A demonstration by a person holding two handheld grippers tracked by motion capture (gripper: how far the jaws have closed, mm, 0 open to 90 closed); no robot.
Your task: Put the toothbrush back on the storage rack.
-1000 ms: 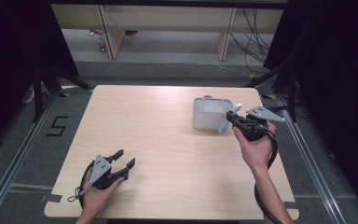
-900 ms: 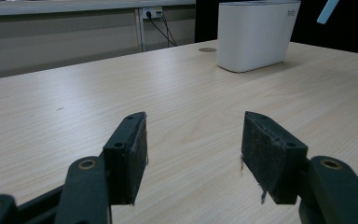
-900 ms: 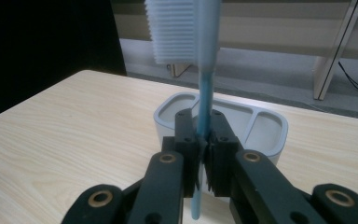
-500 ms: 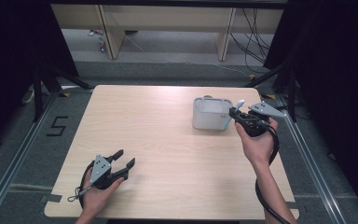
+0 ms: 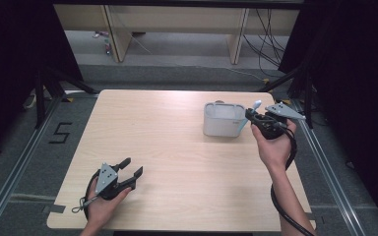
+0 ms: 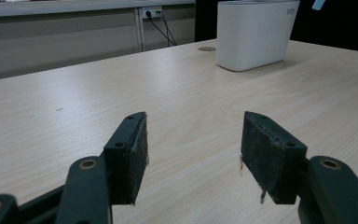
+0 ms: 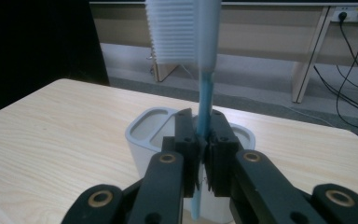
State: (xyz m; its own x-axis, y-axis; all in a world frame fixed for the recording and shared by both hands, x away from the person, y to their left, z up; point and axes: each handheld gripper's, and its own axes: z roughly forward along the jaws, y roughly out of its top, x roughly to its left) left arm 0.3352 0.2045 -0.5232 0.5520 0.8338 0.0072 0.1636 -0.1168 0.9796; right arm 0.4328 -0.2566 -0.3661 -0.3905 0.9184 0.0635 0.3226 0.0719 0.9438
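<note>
While my right gripper pinches it, the toothbrush stands almost straight up in the right gripper view, with its white bristles at the top, facing nine o'clock. Its blue handle runs down between my two black jaws, which press on it from both sides. The low end of the handle goes down past the jaws, in front of the holder.

From the high view, the toothbrush pokes up out of my right gripper at about one o'clock. It hangs just beside the right end of the holder, at the holder's three o'clock side. I cannot tell if the brush touches the holder. The holder is a white tub with round corners, and it sits on the table toward two o'clock from the middle. My right hand comes up from the five o'clock corner.

My left gripper is far away from all that, down near the seven o'clock corner of the table, and it points toward two o'clock. My left hand holds it low over the wood. In the left gripper view its jaws are spread wide, with bare table between the pads. From there the holder stands well apart, up at one o'clock.
</note>
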